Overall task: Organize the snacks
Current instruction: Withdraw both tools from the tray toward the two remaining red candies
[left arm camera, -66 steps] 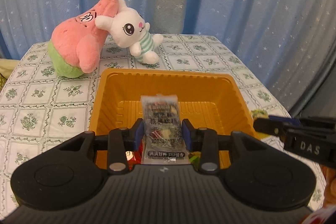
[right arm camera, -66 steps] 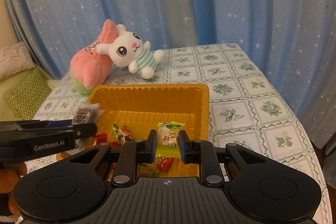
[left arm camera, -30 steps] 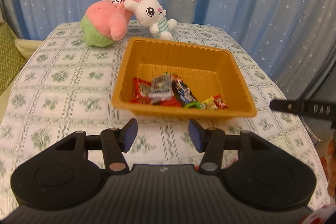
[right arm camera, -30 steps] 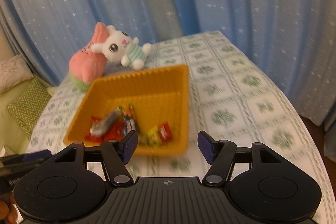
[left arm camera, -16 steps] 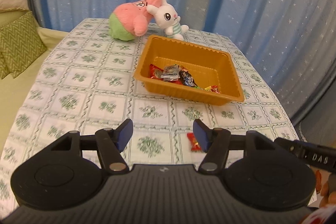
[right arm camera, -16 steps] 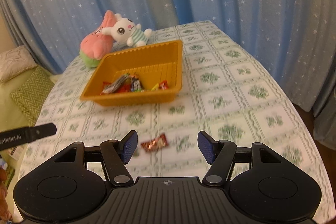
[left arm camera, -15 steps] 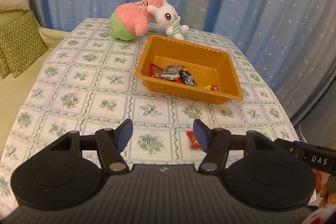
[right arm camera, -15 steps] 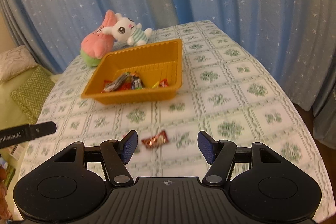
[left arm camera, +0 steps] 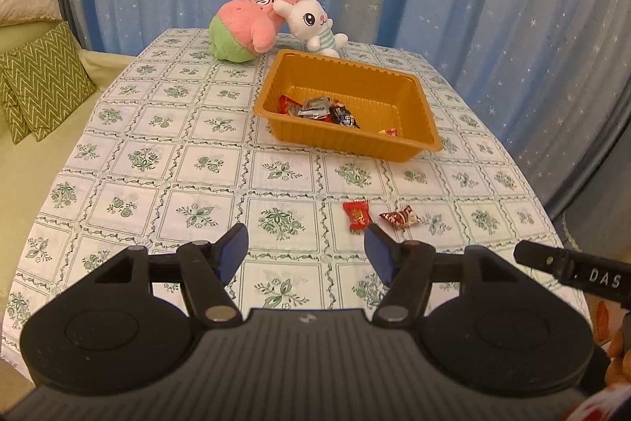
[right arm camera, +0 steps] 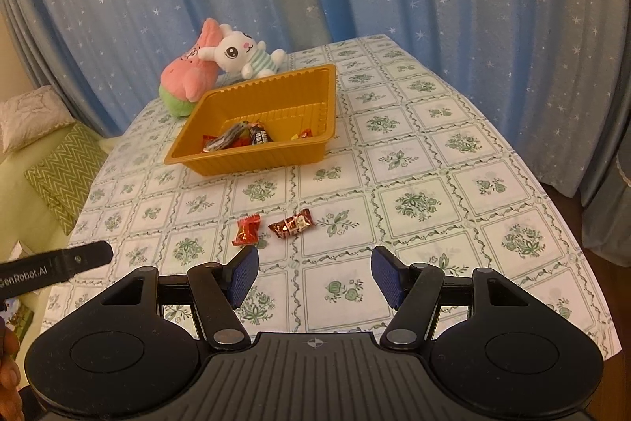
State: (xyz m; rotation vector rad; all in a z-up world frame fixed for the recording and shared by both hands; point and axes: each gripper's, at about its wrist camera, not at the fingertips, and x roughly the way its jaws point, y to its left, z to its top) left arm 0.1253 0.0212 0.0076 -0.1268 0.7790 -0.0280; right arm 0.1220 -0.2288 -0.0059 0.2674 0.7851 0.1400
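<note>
Two wrapped snacks lie loose on the surface, side by side near its front edge and well short of the orange tray [left arm camera: 428,129]. The bright red candy [left arm camera: 357,216] lies with its long axis running roughly away from the front edge; just beside it, not touching, the dark red-brown candy [left arm camera: 399,216] lies more crosswise, its twisted ends pointing left and right.

In the left wrist view both pieces sit just beyond the right-hand finger of the left gripper [left arm camera: 305,250], so it would have to shift right to straddle either one. In the right wrist view they lie ahead and left of the right gripper [right arm camera: 314,270], the bright red candy [right arm camera: 246,229] just past its left finger and the dark one [right arm camera: 292,223] a little nearer its centre line. Neither gripper looks clearly closer; the dark piece seems the right one's natural pick, the bright piece the left's.

Both grippers are spread wide with nothing between the fingers.

The tray, near the far edge in front of two plush toys [left arm camera: 276,18], already holds several wrappers along its near wall.
</note>
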